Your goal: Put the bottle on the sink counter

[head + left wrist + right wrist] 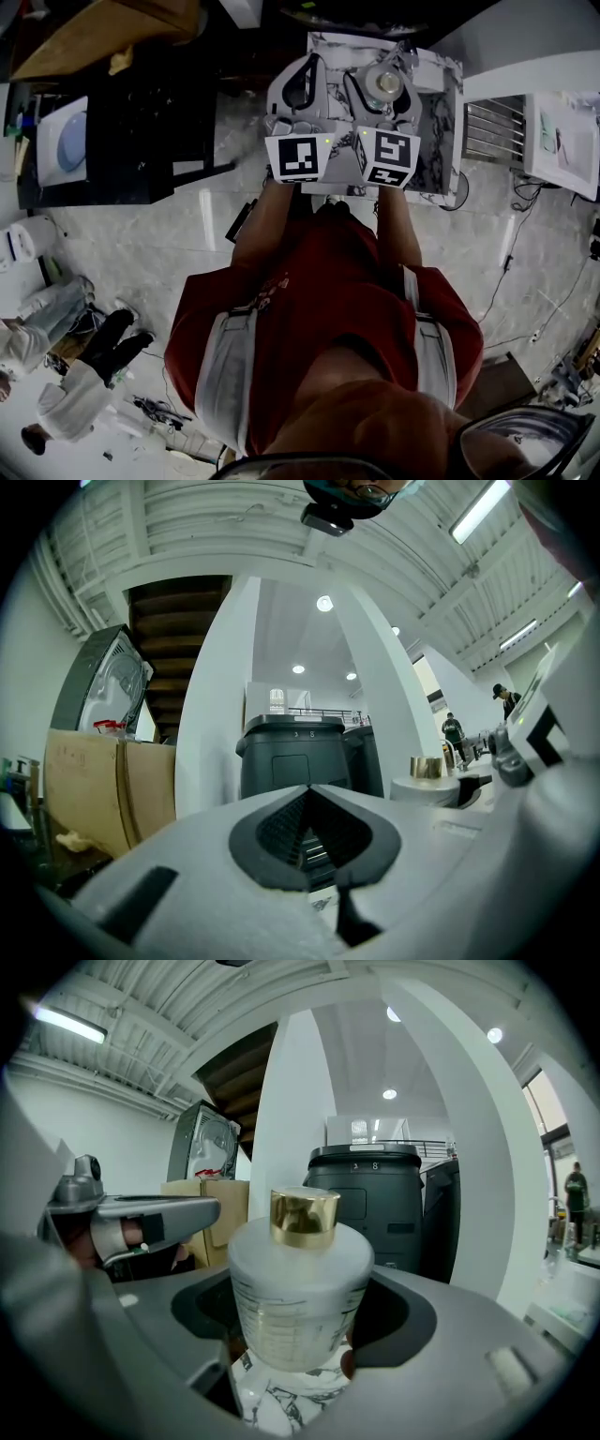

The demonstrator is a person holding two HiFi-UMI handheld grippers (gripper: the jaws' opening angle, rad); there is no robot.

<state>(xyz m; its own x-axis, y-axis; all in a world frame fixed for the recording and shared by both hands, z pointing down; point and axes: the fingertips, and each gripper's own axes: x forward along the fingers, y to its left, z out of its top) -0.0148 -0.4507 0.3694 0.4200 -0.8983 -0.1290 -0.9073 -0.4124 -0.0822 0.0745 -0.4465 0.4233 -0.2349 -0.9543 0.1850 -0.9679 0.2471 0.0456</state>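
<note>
White, gold-capped bottle (298, 1279) stands upright, pinched in the right claw (292, 1354).

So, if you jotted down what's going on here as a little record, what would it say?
Who: a person with a tool in each hand
Right tool: closed on the bottle
Bottle: frosted white, upright, gold cap
Left tool: shut, nothing in it
Under the bottle: marble-patterned counter; whether the bottle touches it cannot be told
Stage: bottle over the counter, not yet let go
</note>
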